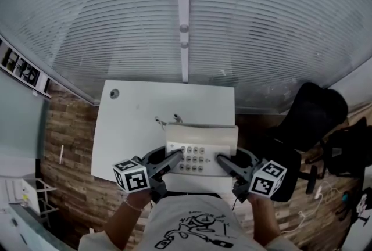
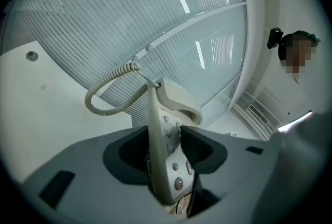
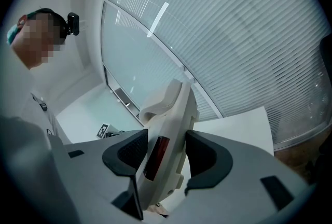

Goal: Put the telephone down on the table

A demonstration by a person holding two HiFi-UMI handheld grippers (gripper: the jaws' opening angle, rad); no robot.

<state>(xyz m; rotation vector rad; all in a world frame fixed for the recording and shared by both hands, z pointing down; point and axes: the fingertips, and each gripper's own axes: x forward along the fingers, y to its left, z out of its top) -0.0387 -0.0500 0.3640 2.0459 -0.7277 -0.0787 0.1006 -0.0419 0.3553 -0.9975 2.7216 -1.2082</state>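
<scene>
A white rectangular table (image 1: 125,133) is recorded on a wood-plank floor (image 1: 67,151), its far edge set against a blind-covered window (image 1: 116,23). A round grommet (image 1: 114,93) is noted near the far left corner. Two dark specks (image 1: 157,121) near mid-top are too small to be identified.

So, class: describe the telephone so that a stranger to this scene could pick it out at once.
Find the white table before the slatted window blinds. Over its near edge, the left gripper and right gripper clamp a pale telephone between them. It alone has a keypad and a coiled cord.
</scene>
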